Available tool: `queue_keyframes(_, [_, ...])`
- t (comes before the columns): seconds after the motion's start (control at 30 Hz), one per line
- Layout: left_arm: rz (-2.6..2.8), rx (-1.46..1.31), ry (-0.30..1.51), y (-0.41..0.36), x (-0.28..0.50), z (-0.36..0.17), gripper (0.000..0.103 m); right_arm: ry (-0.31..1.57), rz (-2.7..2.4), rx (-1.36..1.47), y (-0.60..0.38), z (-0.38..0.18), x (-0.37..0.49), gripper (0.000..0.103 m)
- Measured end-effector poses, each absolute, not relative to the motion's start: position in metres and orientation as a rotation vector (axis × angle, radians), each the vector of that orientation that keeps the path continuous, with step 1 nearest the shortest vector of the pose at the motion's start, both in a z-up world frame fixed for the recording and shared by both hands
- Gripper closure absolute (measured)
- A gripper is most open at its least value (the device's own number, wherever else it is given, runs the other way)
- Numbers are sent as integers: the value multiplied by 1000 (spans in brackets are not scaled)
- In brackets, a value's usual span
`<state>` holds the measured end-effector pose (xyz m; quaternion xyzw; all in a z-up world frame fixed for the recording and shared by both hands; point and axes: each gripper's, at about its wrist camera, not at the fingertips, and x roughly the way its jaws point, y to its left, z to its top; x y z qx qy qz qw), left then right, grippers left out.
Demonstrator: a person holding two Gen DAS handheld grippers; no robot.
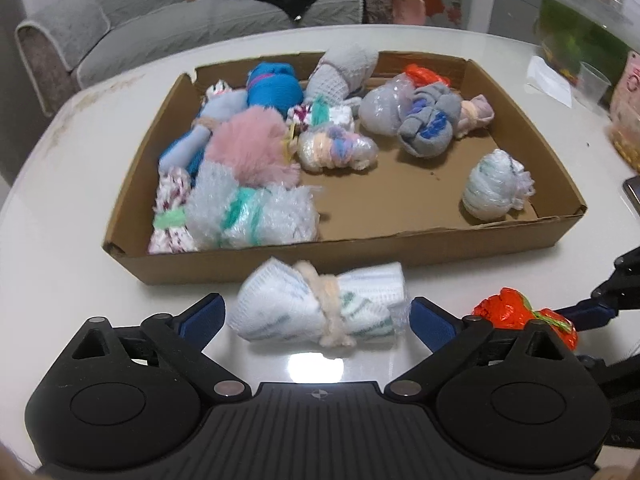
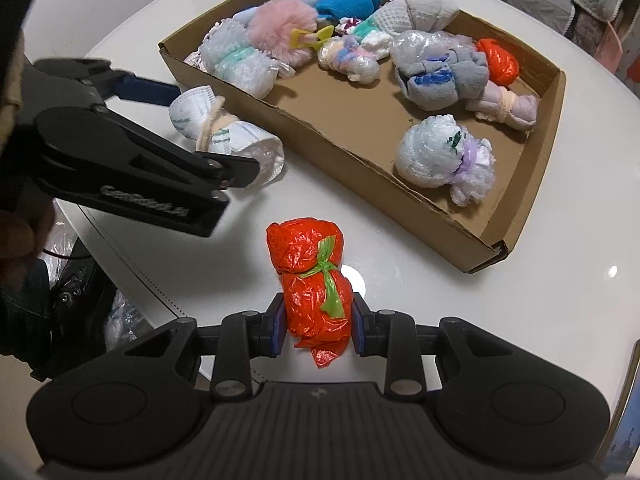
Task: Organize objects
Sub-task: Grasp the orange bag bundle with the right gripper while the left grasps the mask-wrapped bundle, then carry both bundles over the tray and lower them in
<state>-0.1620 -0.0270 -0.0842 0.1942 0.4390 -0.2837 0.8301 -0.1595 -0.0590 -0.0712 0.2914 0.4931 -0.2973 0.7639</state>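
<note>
A shallow cardboard box (image 1: 420, 246) (image 2: 352, 148) on the white table holds several wrapped bundles. A white bundle tied with beige yarn (image 1: 320, 310) (image 2: 224, 132) lies on the table in front of the box. My left gripper (image 1: 318, 318) (image 2: 216, 128) is open with its fingers on either side of the bundle. My right gripper (image 2: 319, 320) is shut on an orange plastic bundle tied with green (image 2: 310, 276) (image 1: 508, 314), which rests on the table near the box's front edge.
A bubble-wrapped white bundle (image 1: 494, 186) (image 2: 440, 152) lies in the box's near right corner. A fish tank (image 1: 588, 28), a plastic cup (image 1: 594, 82) and a pink bag (image 1: 626, 120) stand at the table's right. A grey sofa (image 1: 160, 16) is behind the table.
</note>
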Motion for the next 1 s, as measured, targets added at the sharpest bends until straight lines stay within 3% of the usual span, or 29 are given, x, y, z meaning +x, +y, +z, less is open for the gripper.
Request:
queue_keyframes(0.23, [-583, 361, 945, -29, -159, -92, 5, 1071, -646, 634, -60, -70, -160, 74])
queue_keyframes(0.47, [-607, 364, 932, -29, -161, -93, 18, 1071, -645, 636, -59, -69, -159, 75])
queue_keyframes(0.67, [-624, 407, 921, -23, -164, -85, 21, 1062, -638, 638, -57, -64, -162, 75])
queue_keyframes(1.0, [-741, 595, 853, -9, -157, -2, 21, 898, -725, 666, -75, -19, -204, 76])
